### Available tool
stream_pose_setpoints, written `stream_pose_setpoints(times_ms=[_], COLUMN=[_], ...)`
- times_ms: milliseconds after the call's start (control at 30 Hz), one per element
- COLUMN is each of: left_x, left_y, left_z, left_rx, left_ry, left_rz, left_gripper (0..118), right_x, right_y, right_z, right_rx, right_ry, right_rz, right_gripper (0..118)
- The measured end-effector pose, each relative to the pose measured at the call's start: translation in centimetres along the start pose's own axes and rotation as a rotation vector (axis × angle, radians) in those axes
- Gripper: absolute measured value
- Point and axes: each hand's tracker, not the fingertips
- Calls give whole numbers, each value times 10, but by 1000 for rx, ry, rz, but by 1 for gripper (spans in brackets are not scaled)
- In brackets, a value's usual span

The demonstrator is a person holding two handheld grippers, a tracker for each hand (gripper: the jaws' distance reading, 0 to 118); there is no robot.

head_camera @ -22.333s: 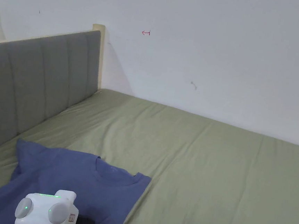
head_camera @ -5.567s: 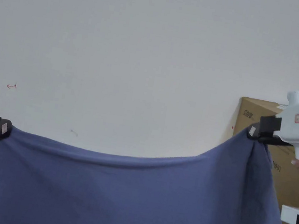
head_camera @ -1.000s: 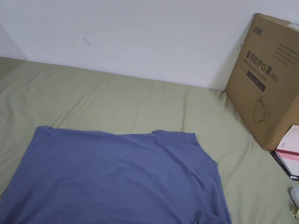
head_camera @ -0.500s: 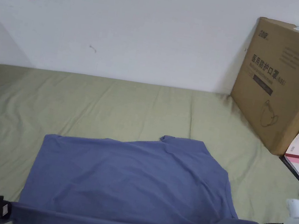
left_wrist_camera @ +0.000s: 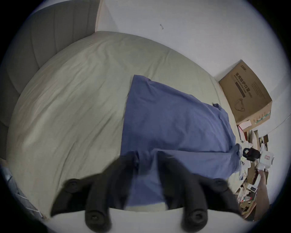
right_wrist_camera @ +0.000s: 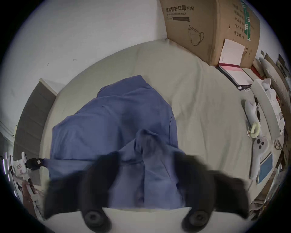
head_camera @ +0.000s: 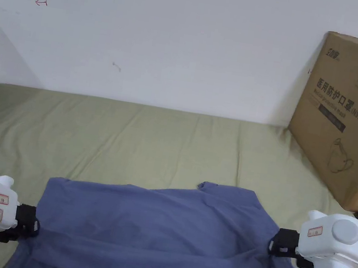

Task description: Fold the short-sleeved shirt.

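Nearest me, my left tool [head_camera: 30, 223] is clamped on the near-left edge of the blue shirt [head_camera: 159, 230], and my right tool [head_camera: 277, 243] is clamped on a bunched bit of its near-right edge; both hold that near edge lifted and stretched between them. Beyond it, the rest of the shirt lies spread on the green bed [head_camera: 132, 133], one corner sticking out toward the far right. Farther right a cardboard box [head_camera: 349, 111] stands on the bed against the white wall [head_camera: 168, 34].
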Motion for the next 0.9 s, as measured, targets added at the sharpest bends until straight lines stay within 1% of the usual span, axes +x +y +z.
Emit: stream_pose_setpoints(times_ms=[33, 67, 100, 133, 200, 300, 367, 400, 433, 467, 500, 533, 567, 600, 633, 667, 700, 733, 800, 833, 900], left_x=[-1, -1, -4, -4, -3, 5, 9, 11, 13, 14, 11, 10, 9, 9, 0, -1, -2, -2, 1, 0, -3], left_y=[0, -1, -2, -5, -9, -26, -47, -60, -74, -87, -98, -109, -117, -125, -128, -133, -136, -134, -125, -117, -98], left_z=[-2, -5, -8, -5, 0, 19, 40, 50, 62, 71, 80, 87, 91, 93, 89, 92, 94, 93, 84, 75, 51], left_rx=[7, 10, 12, 35, 36, 82, 138, 158, 182, 208, 232, 237, 231, 224, 228, 243, 247, 239, 206, 166, 62], left_ry=[4, 9, 9, 0, -12, -24, -33, -42, -47, -42, -56, -74, -108, -120, -110, -110, -118, -131, -102, -62, -44], left_rz=[3, 5, 9, 7, -8, -90, -139, -158, -179, -184, -180, -166, -153, -134, -120, -102, -94, -90, -109, -119, -119], left_gripper=[55, 89, 114, 116, 114, 114, 114, 113, 110, 101, 77, 49, 21, 3, 3, 1, 1, 0, 0, 0, 1], right_x=[1, 2, 4, 6, 9, 12, 12, 6, 5, 4, 4, 1, -1, -3, -4, -6, -5, -6, -6, -6, -6], right_y=[1, 0, -2, -6, -14, -33, -54, -69, -83, -96, -110, -123, -134, -143, -149, -155, -158, -158, -157, -156, -156], right_z=[-5, -6, -6, -4, 3, 25, 47, 62, 74, 85, 97, 107, 115, 122, 127, 131, 133, 134, 134, 133, 133], right_rx=[0, 9, 23, 33, 58, 116, 172, 189, 204, 234, 277, 327, 361, 385, 390, 402, 392, 376, 366, 358, 349], right_ry=[-1, -2, -4, 0, -1, -4, 38, 65, 96, 127, 159, 174, 171, 166, 174, 213, 271, 297, 288, 295, 309], right_rz=[-10, -28, -42, -48, -41, 19, 65, 83, 102, 118, 127, 124, 118, 112, 92, 56, 24, 4, -1, 1, 12], right_gripper=[95, 104, 104, 104, 104, 104, 104, 103, 101, 95, 76, 51, 24, 4, 3, 0, 0, 0, 0, 0, 0])
